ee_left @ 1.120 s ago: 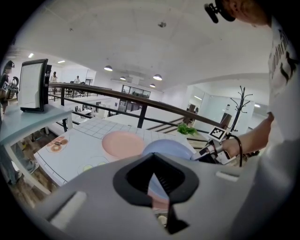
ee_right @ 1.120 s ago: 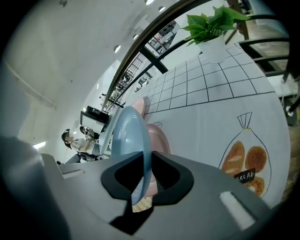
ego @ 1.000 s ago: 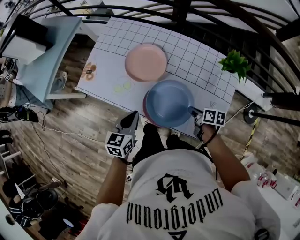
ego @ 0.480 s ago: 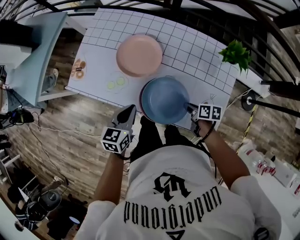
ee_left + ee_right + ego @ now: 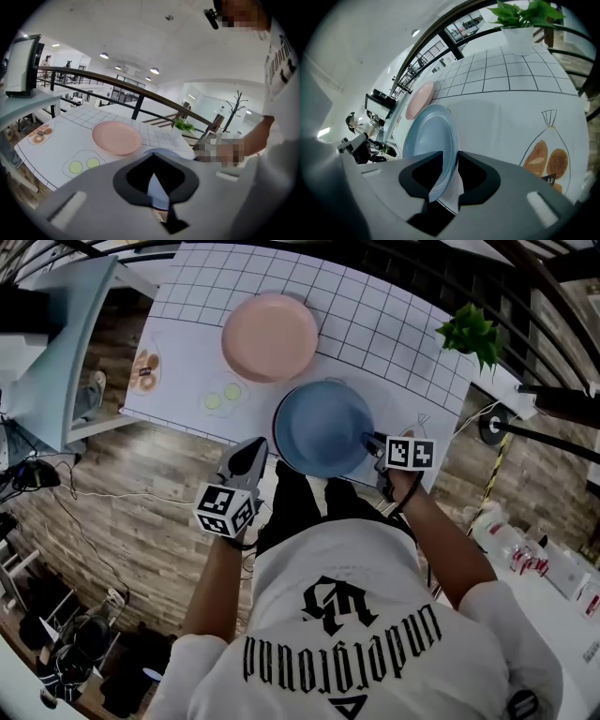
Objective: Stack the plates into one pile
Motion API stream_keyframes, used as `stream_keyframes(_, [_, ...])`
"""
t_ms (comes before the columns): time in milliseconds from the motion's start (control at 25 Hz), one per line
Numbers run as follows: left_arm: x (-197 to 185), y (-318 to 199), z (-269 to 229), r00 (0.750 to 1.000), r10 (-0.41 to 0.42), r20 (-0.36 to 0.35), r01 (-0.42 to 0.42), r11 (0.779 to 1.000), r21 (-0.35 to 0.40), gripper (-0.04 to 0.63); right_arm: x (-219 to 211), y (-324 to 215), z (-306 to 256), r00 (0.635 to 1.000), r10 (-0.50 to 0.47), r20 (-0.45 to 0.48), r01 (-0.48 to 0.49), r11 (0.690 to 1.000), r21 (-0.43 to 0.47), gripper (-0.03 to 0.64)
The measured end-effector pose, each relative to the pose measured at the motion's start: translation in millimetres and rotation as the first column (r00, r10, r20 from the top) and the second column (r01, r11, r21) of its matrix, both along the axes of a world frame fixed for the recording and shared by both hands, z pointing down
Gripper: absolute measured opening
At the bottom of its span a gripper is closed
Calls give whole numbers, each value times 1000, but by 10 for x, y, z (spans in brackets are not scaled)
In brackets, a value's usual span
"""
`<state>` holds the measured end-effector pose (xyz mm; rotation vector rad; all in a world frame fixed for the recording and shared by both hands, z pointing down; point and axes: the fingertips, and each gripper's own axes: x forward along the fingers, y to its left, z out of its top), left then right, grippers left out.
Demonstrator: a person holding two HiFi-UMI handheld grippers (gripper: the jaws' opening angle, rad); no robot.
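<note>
— While the right gripper (image 5: 371,444) sits at the near right of the desk (image 5: 394,334), where is the blue plate (image 5: 323,427)?

— Flat on the desk by its near edge, roughly central. The plate's right rim runs between that gripper's fingers (image 5: 476,176), which have just been opening. They stand spread on either side of the rim, and I see no pad pressing on it. A mauve sliver along the plate's near-left edge may be another plate beneath it, but I can't be sure.

— And the left gripper (image 5: 255,451)?

— It's off the near left of the blue plate, over the desk's edge. Its fingers (image 5: 136,178) are pressed together with nothing in them.

— What remains to be stacked?

— The pink plate (image 5: 270,337). It lies flat just beyond the blue one, toward the far left, and the two rims are near each other but apart.

— Which hand should go for it?

— The left, I'd judge. The pink plate lies far and slightly right of the left fingers, which is a straight reach, whereas the right hand would have to cross over the blue plate. Being round, the plate has no long axis, so the near rim is as good a bite as any. Those fingers must part first.
</note>
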<state>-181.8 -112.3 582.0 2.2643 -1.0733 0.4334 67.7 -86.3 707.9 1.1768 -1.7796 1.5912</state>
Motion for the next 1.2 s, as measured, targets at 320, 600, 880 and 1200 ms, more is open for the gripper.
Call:
stream_keyframes(320, [55, 54, -72, 1000, -10, -13, 10, 1000, 14, 49, 127, -177, -157, 993, -56, -102, 67, 992, 103, 107])
stream_keyframes(600, [146, 161, -328, 998, -50, -42, 52, 997, 59, 49, -50, -297, -504, 995, -93, -20, 95, 981, 168, 107])
stream_keyframes(880, [328, 372, -659, 996, -78, -32, 82, 988, 135, 49, -169, -414, -1074, 983, -184, -25, 182, 933, 311, 106])
stream_keyframes(1200, [455, 513, -1125, 993, -120, -3, 117, 961, 249, 49, -199, -373, -1716, 958, -279, -60, 274, 843, 463, 104])
